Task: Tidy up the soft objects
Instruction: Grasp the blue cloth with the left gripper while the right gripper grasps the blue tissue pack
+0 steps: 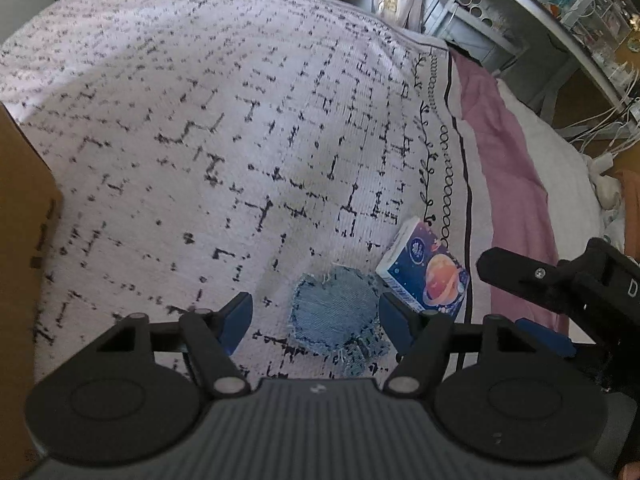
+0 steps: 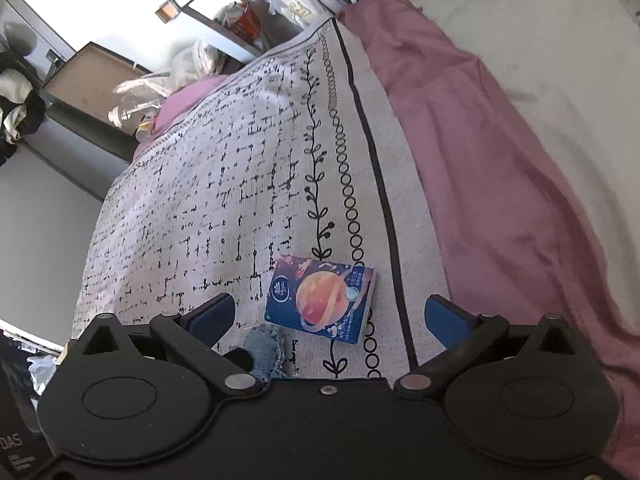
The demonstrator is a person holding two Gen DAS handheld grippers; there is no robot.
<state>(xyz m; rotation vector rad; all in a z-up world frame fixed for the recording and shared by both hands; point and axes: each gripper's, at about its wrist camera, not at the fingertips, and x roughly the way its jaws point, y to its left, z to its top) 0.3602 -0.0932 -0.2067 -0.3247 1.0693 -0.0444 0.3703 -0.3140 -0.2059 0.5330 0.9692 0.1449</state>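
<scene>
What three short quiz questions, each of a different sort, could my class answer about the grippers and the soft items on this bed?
1. True or false: the left gripper is clamped shut on the denim patch.
2. Which item lies nearest the right gripper? A) tissue pack B) a pillow C) a sock
3. Fill in: both items rest on the patterned ____.

Key: 1. False; its jaws stand open, either side of the patch. 2. A. 3. blanket.

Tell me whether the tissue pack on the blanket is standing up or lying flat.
Lying flat. The tissue pack rests on its broad back on the patterned blanket, planet picture facing up, beside the denim patch.
</scene>
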